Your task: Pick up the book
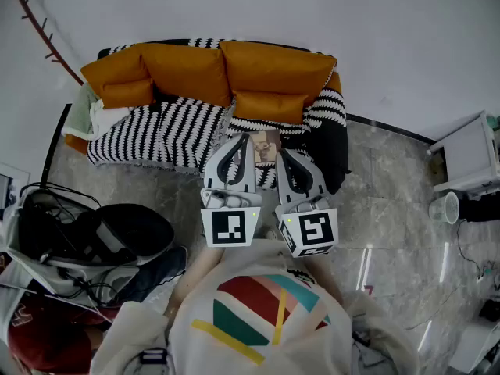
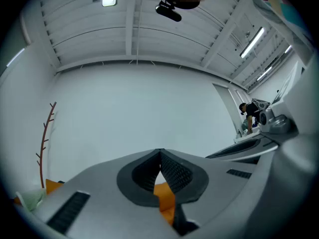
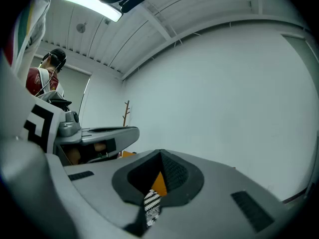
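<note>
Book [image 1: 266, 145], flat, perhaps hardback, on striped throw [image 1: 156, 131]; left gripper [image 1: 236, 142], right gripper [image 1: 286, 155] closed, empty.

Book [image 1: 266, 145] on sofa [image 1: 156, 131]: sides partly covered by left gripper [image 1: 233, 141] and right gripper [image 1: 290, 155]. Cover print too small to read. White cabinet [image 1: 471, 153] cut off at right edge.

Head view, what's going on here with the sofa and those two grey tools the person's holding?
A person holds a grey two-jaw tool in each hand, side by side, aimed at a black-and-white striped sofa with orange cushions. A small pale-covered book lies near the seat's front edge, showing between the two tool tips from above. The left tool and the right tool are both shut with nothing in them, so the book isn't picked up yet.
</note>
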